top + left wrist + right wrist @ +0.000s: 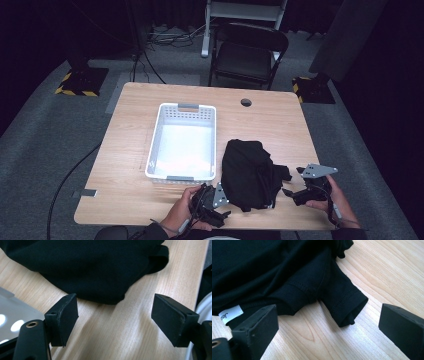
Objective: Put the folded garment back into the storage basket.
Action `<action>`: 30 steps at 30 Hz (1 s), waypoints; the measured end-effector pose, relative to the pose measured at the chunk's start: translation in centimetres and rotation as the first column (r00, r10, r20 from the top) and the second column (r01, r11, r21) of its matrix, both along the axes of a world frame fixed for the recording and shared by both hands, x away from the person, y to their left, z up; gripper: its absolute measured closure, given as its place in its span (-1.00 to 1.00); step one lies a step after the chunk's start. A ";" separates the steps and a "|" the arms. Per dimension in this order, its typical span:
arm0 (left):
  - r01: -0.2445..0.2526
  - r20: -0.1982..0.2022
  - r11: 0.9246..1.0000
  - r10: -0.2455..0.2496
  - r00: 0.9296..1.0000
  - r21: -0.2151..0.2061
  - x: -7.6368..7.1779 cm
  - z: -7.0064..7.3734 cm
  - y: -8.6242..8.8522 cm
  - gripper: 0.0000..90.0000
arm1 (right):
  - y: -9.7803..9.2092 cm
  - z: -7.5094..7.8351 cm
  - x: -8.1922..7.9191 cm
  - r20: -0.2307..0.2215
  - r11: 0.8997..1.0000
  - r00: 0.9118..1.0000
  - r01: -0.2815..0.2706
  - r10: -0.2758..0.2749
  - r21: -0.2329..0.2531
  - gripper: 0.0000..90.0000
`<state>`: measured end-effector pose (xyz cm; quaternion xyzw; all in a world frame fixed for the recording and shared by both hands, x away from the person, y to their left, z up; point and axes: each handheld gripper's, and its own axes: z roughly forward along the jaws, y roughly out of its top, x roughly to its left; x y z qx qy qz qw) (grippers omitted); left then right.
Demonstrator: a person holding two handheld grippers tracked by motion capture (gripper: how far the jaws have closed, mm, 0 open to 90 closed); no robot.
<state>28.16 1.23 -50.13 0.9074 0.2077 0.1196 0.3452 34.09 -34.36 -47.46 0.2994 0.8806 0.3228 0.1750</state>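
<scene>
A light wood-grain bench point(150, 200) with rounded corners stands on grey carpet in a dark, curtained room. A round cable hole point(245, 102) sits near its far edge, beyond the garment, and a black folding chair point(248, 52) stands on the floor behind that edge. Yellow-and-black striped stand bases point(80, 82) rest on the carpet off the far corners.

A crumpled black garment point(248, 172) lies on the near half of the bench, just right of a white slotted plastic basket point(183, 142). It looks like a knit T-shirt: matte fabric, a stitched hem, and a short sleeve point(344, 303) poking out toward the right tool. A small white label point(230, 313) at its edge shows part of a word, too cut off to read.

The left tool point(216, 205) rests just left of the garment's near edge; its jaws stand wide apart with bare bench between them, gripping nothing. The right tool point(299, 190) sits just right of the garment, jaws also spread wide and empty, the sleeve lying on the bench ahead of them.
</scene>
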 end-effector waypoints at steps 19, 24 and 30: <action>-0.040 0.024 0.999 0.040 0.999 0.013 0.9 -0.5 -1.8 -0.46 | -0.2 -0.4 -0.1 -0.008 1.000 1.000 0.008 -0.008 -0.006 -0.93; -0.053 0.055 0.999 0.052 0.997 0.012 0.8 -0.5 -2.3 -0.39 | -0.3 -0.6 -0.1 -0.012 1.000 1.000 0.013 -0.013 -0.007 -0.93; -0.017 0.077 1.000 0.016 0.997 0.013 0.6 -0.5 -2.4 0.11 | -0.2 -0.7 -0.1 -0.016 1.000 1.000 0.009 -0.009 -0.011 -0.93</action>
